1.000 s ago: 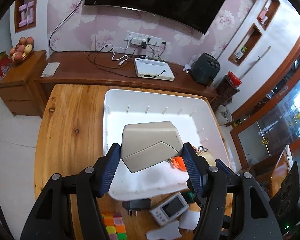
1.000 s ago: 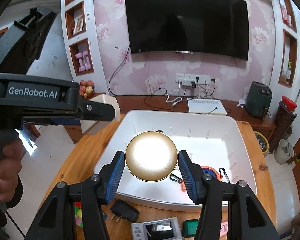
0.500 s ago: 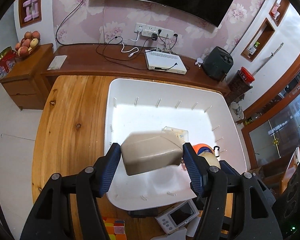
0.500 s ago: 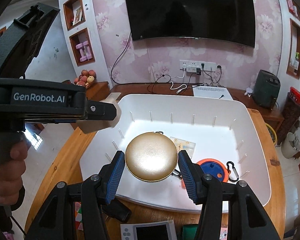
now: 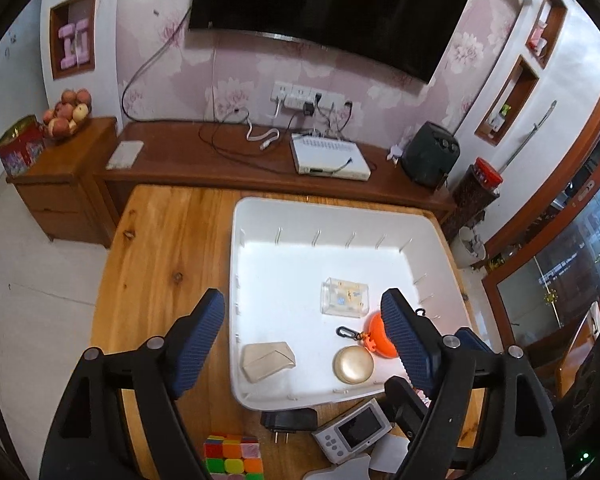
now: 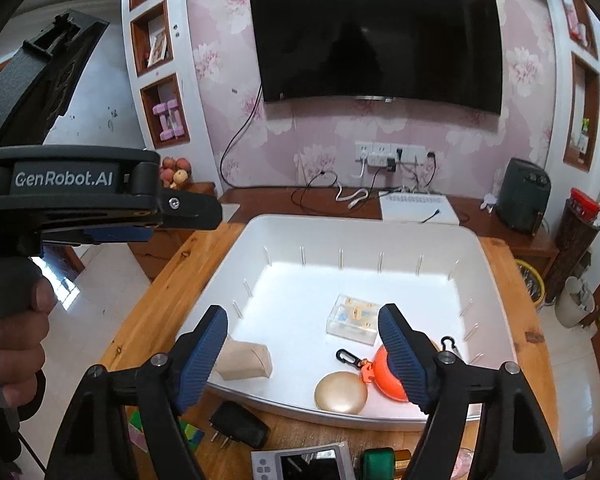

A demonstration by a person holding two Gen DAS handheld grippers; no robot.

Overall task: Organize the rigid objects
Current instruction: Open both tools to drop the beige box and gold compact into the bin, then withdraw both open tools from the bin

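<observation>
A white bin (image 5: pixel 260 208) (image 6: pixel 380 226) stands on the wooden table. Inside lie a beige box (image 5: pixel 268 360) (image 6: pixel 244 358), a gold round compact (image 5: pixel 353 365) (image 6: pixel 341 393), a clear plastic case (image 5: pixel 344 297) (image 6: pixel 354 319) and an orange round item with a black clip (image 5: pixel 374 334) (image 6: pixel 388 376). My left gripper (image 5: pixel 304 344) is open and empty above the bin's near edge. My right gripper (image 6: pixel 304 356) is open and empty above the bin's near side. The left gripper's body shows in the right wrist view (image 6: pixel 100 204).
On the table in front of the bin lie a colourful cube (image 5: pixel 232 454), a black plug adapter (image 5: pixel 288 420) (image 6: pixel 240 424), a small white device with a screen (image 5: pixel 354 434) (image 6: pixel 304 466) and a green item (image 6: pixel 378 462). A dark sideboard (image 5: pixel 220 160) runs behind the table.
Both grippers have opened. The beige box left the left gripper and the gold compact left the right gripper; both now lie in the bin. Both grippers pulled back and up.
</observation>
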